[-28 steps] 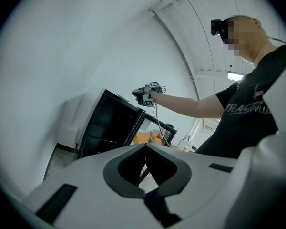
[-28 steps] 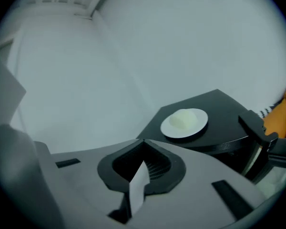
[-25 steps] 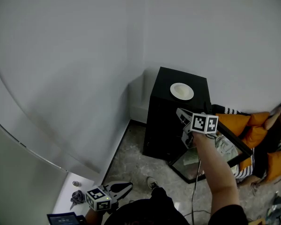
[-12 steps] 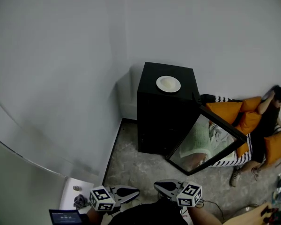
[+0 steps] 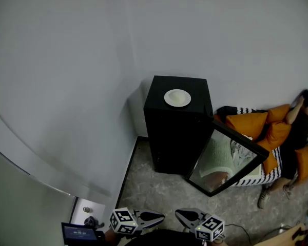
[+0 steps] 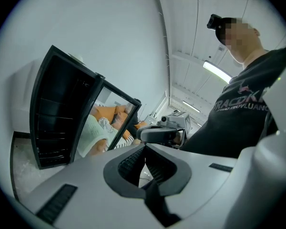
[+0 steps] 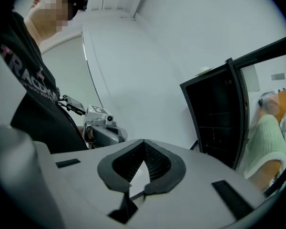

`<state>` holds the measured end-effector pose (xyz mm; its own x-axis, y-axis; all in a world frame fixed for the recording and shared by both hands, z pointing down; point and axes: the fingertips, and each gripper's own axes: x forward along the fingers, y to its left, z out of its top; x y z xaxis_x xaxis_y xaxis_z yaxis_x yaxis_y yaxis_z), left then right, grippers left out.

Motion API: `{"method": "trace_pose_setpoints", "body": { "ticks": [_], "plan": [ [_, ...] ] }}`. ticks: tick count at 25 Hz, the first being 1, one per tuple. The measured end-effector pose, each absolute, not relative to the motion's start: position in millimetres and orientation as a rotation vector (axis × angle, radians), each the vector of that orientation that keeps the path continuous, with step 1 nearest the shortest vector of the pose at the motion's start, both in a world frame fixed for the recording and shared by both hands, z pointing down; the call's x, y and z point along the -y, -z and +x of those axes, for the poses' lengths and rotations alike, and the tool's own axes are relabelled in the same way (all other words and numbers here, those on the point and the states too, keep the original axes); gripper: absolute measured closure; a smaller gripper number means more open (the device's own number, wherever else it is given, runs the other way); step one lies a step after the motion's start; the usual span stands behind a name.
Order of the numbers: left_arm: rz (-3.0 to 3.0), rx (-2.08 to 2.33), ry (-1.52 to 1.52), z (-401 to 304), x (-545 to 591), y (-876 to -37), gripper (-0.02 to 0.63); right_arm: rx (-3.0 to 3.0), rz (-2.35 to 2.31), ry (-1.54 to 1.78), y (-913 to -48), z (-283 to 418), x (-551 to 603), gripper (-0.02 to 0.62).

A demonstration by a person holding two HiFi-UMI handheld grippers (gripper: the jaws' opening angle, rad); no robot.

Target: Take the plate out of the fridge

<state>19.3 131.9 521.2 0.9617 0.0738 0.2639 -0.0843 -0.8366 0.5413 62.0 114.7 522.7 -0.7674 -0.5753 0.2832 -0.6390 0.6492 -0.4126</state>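
Note:
A white plate (image 5: pixel 177 97) lies on top of the black fridge (image 5: pixel 174 132) against the wall; it also shows as a pale rim (image 7: pixel 203 71) in the right gripper view. The fridge's glass door (image 5: pixel 227 159) hangs wide open to the right. Both grippers are low and close to my body, far from the fridge, their tips pointing at each other. My left gripper (image 5: pixel 162 218) is shut with nothing in it, its jaws meeting at the tip (image 6: pixel 144 147). My right gripper (image 5: pixel 177 213) is shut and empty as well (image 7: pixel 144 141).
A person (image 5: pixel 299 122) lies among orange cushions (image 5: pixel 249 123) on a striped mat right of the open door. At the lower left stands a white ledge (image 5: pixel 87 209) with small items and a lit screen (image 5: pixel 78 233). Speckled floor (image 5: pixel 154 188) stretches before the fridge.
My right gripper has come away from the fridge door and dropped down close to my body. The left gripper has drifted right. The door stays open, and the plate has not moved.

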Motion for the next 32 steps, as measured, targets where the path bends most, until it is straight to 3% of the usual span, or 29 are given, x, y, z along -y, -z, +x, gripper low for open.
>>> {"method": "trace_pose_setpoints", "body": {
  "ticks": [15, 25, 32],
  "plan": [
    [2.475, 0.307, -0.354, 115.0, -216.9, -533.6, 0.601, 2.82, 0.673, -0.913, -538.4, 138.0, -207.8, 0.589],
    [2.481, 0.381, -0.33, 106.4, -230.0, -537.0, 0.601, 2.817, 0.609, -0.863, -527.6, 128.6, -214.5, 0.589],
    [2.492, 0.344, -0.356, 58.0, -241.2, -532.8, 0.601, 2.824, 0.684, -0.911, -525.8, 78.8, -226.1, 0.589]
  ]
}}
